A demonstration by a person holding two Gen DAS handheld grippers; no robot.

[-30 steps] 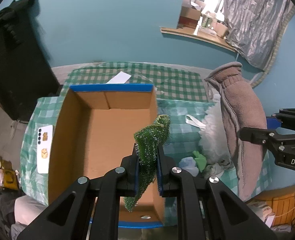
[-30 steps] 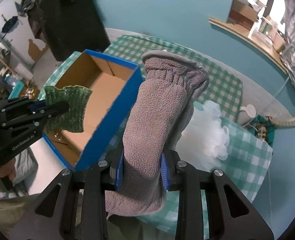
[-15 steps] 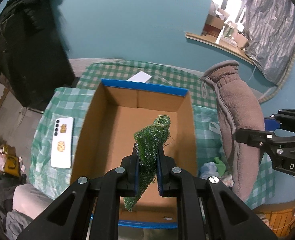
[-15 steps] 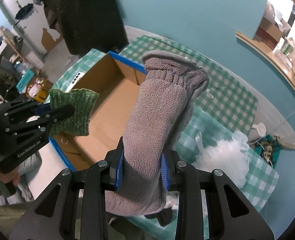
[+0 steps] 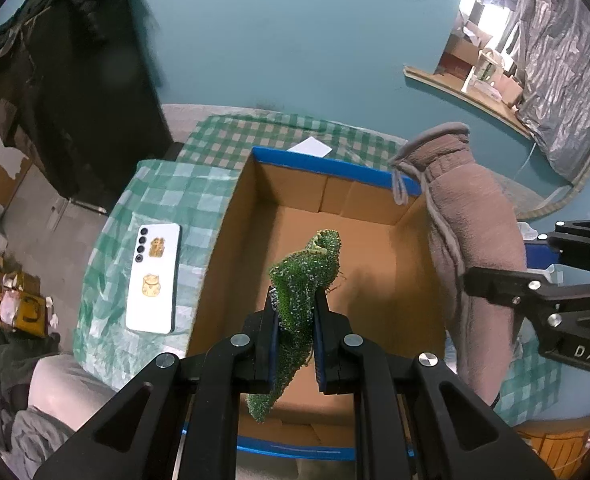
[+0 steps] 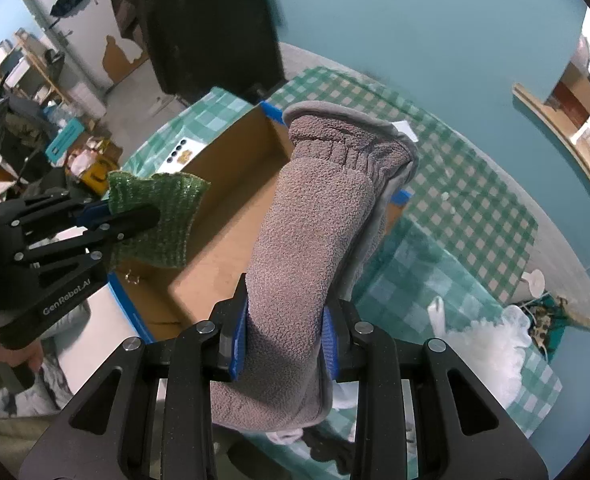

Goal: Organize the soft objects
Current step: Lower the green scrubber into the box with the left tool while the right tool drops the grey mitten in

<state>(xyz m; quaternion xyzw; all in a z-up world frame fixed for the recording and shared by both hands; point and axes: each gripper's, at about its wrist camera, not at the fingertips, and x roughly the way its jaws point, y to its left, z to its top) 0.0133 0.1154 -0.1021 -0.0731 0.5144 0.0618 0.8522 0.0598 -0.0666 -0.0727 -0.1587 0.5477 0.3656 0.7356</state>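
Observation:
My left gripper (image 5: 294, 320) is shut on a green mesh cloth (image 5: 305, 280) and holds it above the open cardboard box (image 5: 359, 240) with blue rims. My right gripper (image 6: 285, 320) is shut on a grey-brown fleece pouch (image 6: 319, 232) that stands up between the fingers, over the box's right edge. The pouch also shows in the left wrist view (image 5: 471, 232), and the green cloth in the right wrist view (image 6: 155, 216), held by the left gripper (image 6: 151, 214). The box (image 6: 231, 200) is empty inside.
A white phone (image 5: 155, 276) lies on the green checked tablecloth (image 5: 167, 200) left of the box. White fluffy stuffing (image 6: 491, 356) and other soft items lie on the table to the right. A white card (image 5: 310, 146) lies behind the box.
Both grippers have moved left with their loads. The green cloth now hangs over the middle of the box and the pouch has come over the box's right edge.

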